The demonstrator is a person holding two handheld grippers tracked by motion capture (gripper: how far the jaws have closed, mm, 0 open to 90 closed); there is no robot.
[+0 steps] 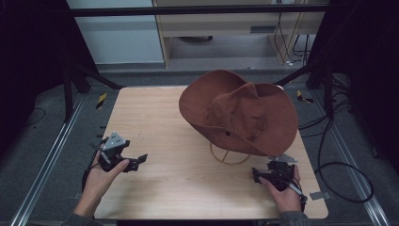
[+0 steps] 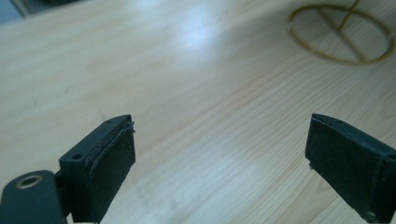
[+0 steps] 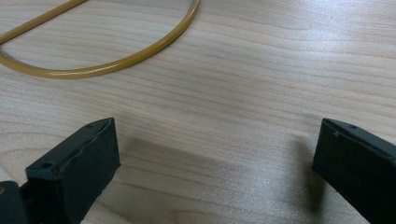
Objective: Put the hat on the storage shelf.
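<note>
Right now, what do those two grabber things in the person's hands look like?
Both are black. The left gripper carries a grey three-cornered plate on top; the right gripper does too, and trails a thin cable. Each has two blocky black jaws with flat pads. Grey sleeve cuffs show at the wrists.

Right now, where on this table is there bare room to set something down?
The left half of the table is bare wood, from the far edge down to the left gripper. A second patch lies between the two grippers along the near edge. The far right is crowded: the brown hat on its wire stand, with the right gripper just below.
</note>
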